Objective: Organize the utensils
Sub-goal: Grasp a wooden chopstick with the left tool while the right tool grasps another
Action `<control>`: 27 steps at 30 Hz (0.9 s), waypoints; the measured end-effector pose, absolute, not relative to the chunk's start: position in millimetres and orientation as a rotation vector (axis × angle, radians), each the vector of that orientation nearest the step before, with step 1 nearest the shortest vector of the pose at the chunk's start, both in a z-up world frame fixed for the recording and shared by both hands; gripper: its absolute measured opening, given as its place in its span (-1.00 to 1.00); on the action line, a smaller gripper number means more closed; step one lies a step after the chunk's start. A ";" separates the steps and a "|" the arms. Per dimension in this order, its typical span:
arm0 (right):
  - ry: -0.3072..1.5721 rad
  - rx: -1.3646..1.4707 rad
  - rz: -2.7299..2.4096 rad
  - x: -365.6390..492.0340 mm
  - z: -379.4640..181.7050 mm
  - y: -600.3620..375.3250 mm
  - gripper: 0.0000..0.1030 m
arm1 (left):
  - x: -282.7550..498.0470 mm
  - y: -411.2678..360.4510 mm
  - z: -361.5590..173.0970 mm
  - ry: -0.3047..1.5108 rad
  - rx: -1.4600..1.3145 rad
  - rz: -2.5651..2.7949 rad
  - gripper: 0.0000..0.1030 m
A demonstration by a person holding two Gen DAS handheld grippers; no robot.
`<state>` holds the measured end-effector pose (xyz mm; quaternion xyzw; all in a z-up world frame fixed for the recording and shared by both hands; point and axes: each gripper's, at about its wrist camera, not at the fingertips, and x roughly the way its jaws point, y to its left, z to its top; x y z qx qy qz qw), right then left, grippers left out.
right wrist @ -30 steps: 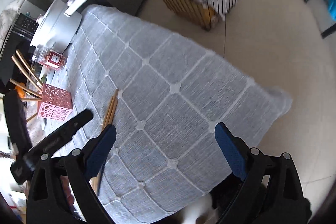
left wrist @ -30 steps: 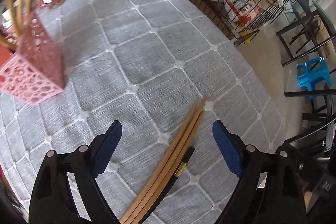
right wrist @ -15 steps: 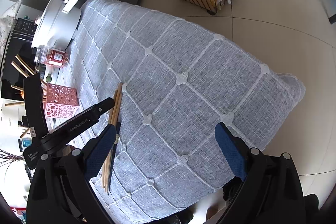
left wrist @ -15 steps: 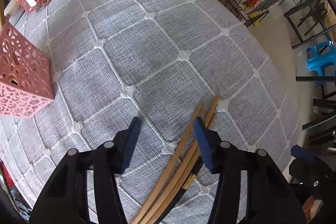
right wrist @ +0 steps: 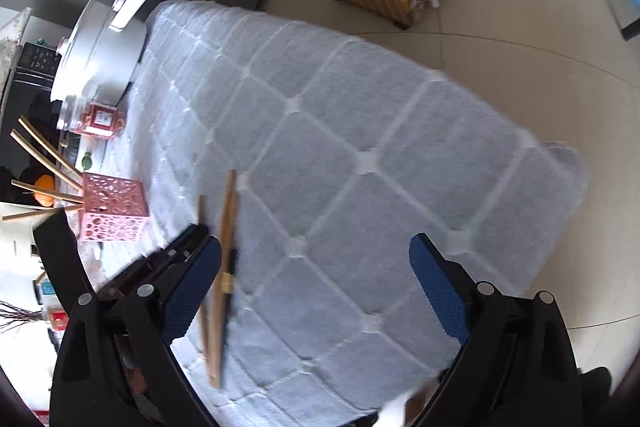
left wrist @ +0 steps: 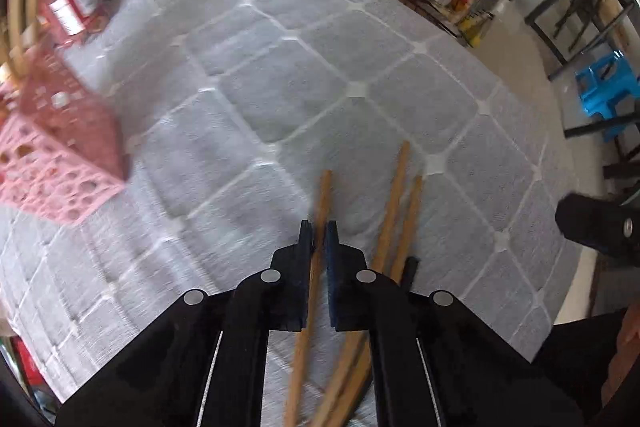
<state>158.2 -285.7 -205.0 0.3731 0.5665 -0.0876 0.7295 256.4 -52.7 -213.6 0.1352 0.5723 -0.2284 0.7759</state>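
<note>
The left gripper (left wrist: 318, 235) has just closed its jaws on one slim tan wooden chopstick (left wrist: 323, 195); two matching sticks (left wrist: 394, 203) lie just right of them on the grey quilted desk (left wrist: 280, 87). The right gripper (right wrist: 316, 259) gapes, holding nothing.

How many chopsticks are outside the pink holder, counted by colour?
Wooden chopsticks: 3
Black chopstick: 1
Total: 4
</note>
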 end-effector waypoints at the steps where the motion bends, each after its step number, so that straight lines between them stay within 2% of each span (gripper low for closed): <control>1: 1.248 0.814 -0.196 164.3 -205.2 -280.9 0.76 | 253.0 -42.5 -209.5 1.226 0.274 -0.490 -0.91; 4: 1.298 0.791 -0.155 193.8 -214.0 -256.3 0.49 | 242.0 -9.6 -190.9 1.183 0.210 -0.486 -0.91; 7: 1.343 0.724 -0.116 215.6 -219.4 -226.8 -0.03 | 228.7 22.1 -167.0 1.124 0.153 -0.477 -0.91; 10: 1.351 0.695 -0.103 227.8 -221.8 -208.5 -0.29 | 214.6 48.7 -148.7 1.074 0.108 -0.461 -0.91; 16: 1.359 0.685 -0.143 245.8 -225.0 -203.2 -0.37 | 206.7 75.0 -133.8 1.022 0.017 -0.467 -0.91; 25: 1.329 0.476 -0.206 272.7 -224.4 -181.3 -0.41 | 197.8 94.7 -120.2 0.996 -0.021 -0.479 -0.91; 26: 1.325 0.456 -0.213 272.7 -224.6 -180.7 -0.48 | 197.3 95.6 -120.2 0.996 -0.020 -0.479 -0.91; 27: 1.322 0.431 -0.225 272.8 -224.8 -179.6 -0.70 | 197.2 95.4 -120.4 0.996 -0.018 -0.478 -0.91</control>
